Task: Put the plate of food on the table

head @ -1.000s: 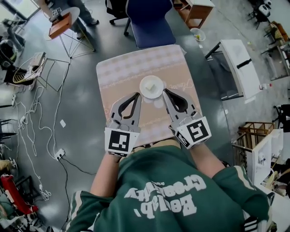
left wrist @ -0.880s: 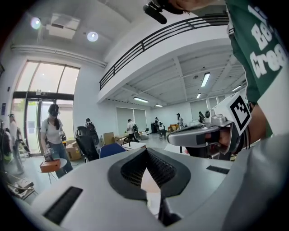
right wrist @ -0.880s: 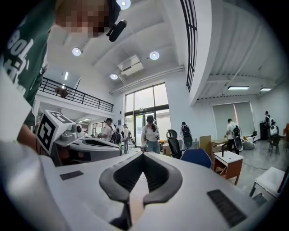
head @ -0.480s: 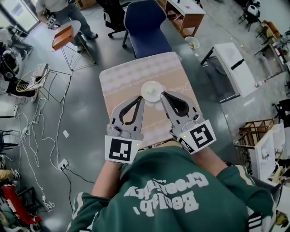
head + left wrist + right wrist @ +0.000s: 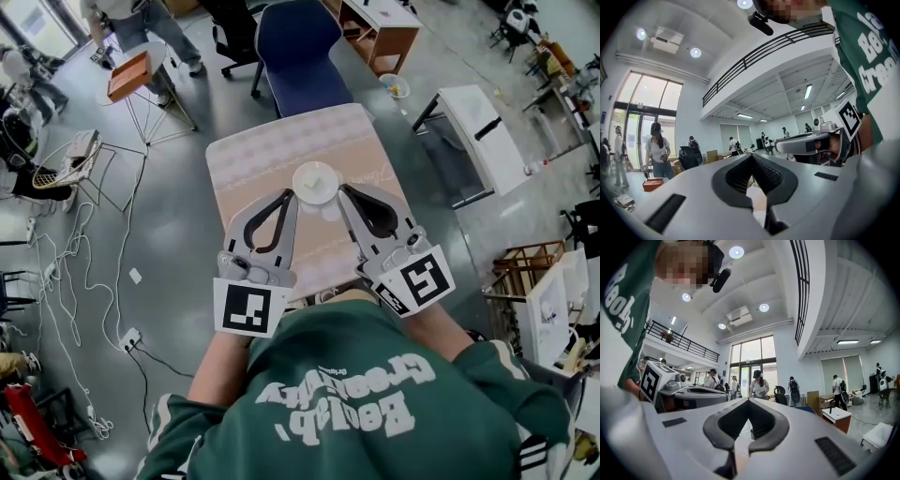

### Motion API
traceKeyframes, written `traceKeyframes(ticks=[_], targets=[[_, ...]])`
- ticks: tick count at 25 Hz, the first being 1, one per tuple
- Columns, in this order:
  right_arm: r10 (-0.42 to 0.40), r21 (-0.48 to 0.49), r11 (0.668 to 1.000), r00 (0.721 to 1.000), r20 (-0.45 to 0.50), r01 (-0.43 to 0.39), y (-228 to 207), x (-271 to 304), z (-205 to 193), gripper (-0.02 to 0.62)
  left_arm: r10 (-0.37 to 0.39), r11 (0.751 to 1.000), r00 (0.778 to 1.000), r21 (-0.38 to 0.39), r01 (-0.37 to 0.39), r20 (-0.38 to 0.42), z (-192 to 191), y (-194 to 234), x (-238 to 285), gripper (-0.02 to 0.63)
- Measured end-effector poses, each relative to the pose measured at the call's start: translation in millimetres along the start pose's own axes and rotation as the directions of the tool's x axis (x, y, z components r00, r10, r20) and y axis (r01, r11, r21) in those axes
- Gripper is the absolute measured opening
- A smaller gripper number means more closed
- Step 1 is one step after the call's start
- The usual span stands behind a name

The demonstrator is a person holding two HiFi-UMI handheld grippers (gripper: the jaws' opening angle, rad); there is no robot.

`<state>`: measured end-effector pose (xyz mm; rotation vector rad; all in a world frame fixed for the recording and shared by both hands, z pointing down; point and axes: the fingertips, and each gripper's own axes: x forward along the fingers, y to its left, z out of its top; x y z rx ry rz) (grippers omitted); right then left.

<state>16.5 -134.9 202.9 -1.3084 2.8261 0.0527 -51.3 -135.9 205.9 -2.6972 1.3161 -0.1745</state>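
Head view: plate (image 5: 316, 183) sat at frame centre, over the middle of the cloth-covered surface (image 5: 267, 150). L tongs (image 5: 289, 195) were clenched on its lower-left rim and R tongs (image 5: 343, 190) on its lower-right, as far as I could judge. A faint shadow patch just below suggested it hadn't touched down yet. Step: final lowering, I reckoned. Next I'd need to keep both sides level, sink it flat, then release both tongs w/o dragging the rim. Writing: white lettering on the green sweatshirt (image 5: 356, 412) and script on the cloth, neither readable.
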Motion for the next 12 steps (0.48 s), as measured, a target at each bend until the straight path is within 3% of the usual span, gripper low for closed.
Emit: traceKeyframes(ticks=[12], targets=[[-0.015, 0.008, 1.000, 1.000, -0.021, 0.015, 0.1, -8.1, -4.6, 0.015, -0.003, 1.000, 1.000, 0.023, 0.003, 0.019, 7.8, -1.8, -4.3, 0.009]])
